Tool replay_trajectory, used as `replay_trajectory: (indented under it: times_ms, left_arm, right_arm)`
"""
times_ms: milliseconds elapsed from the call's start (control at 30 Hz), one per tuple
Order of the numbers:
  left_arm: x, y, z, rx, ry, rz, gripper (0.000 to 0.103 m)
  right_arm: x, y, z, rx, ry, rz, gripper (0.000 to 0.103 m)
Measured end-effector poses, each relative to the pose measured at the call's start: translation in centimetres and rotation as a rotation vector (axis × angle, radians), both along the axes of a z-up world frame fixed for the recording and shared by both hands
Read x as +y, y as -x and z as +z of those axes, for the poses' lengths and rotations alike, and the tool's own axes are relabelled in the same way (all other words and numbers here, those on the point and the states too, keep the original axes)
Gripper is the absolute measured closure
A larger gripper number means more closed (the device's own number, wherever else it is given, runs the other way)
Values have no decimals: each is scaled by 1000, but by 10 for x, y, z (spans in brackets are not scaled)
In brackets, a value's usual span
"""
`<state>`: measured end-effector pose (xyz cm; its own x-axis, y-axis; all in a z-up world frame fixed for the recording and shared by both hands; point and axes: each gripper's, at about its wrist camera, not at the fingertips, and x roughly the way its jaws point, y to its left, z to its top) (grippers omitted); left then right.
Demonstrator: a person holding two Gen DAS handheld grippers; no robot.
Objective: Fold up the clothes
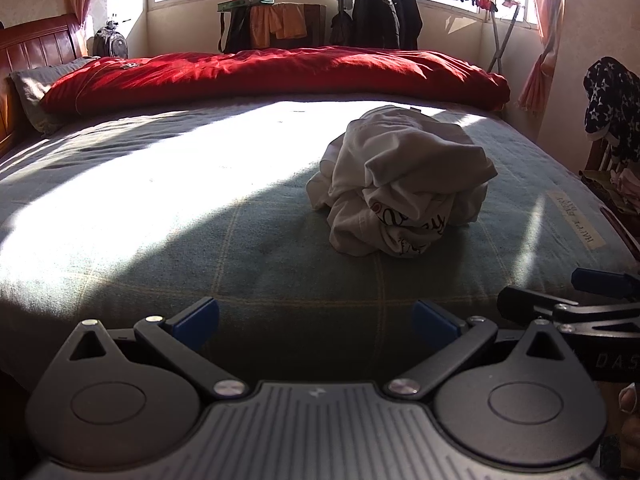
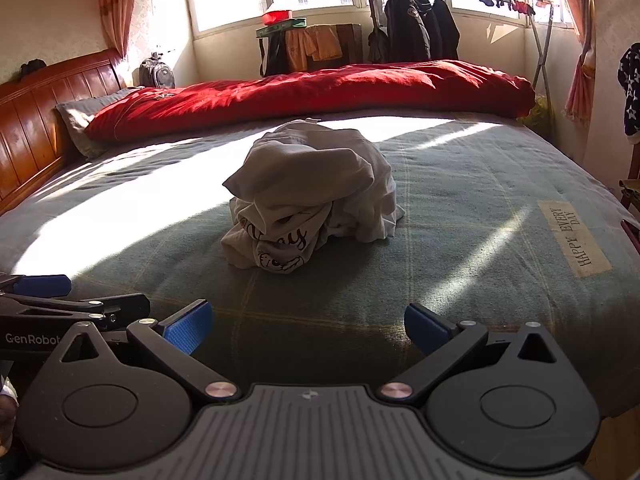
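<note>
Left wrist view gave us the white T-shirt (image 1: 400, 192) bunched into a lump on the bed (image 1: 200, 240), ahead and a little to the right of our left gripper (image 1: 316, 324), well apart from it; our left gripper was spread wide and held nothing; from the right wrist view our right gripper (image 2: 308, 326) was likewise spread and empty, with the shirt ahead of it and slightly left.

We judged the chief risk to be a blind pinch into the heap; the layers were wound over one another, so a gripper might catch several thicknesses at once, or a sleeve with the body, and the lump would lift whole instead of opening; no hem or collar could be told apart with certainty from either view. A low pinch could also gather the blanket underneath. The hard band of sunlight washed out the bed to the left, and the shirt's far edge sat near it; pale cloth could be hard to read there.

The shirt looked like thin, limp jersey, softly creased, with a black printed script and a small drawing on its near folds; the blanket was a matt grey-green weave with faint yellow check lines and a sewn label (image 2: 572, 240); a plump red quilt (image 2: 320, 92) lay along the far side, crumpled and slightly glossy.
</note>
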<state>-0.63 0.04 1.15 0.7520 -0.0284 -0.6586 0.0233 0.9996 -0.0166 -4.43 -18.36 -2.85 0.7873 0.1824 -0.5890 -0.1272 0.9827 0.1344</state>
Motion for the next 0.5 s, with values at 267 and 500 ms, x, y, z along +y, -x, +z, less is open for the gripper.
replay_trajectory:
  times_ms: [267,500]
  left_arm:
    - [0,-3,-3,9,-8,4,0]
    - [-2,-8,-11,30,-11,3,0]
  right_arm:
    - [2,-2,-1,7,0,0,0]
    - [2,-8,-7,34,2,-2,0]
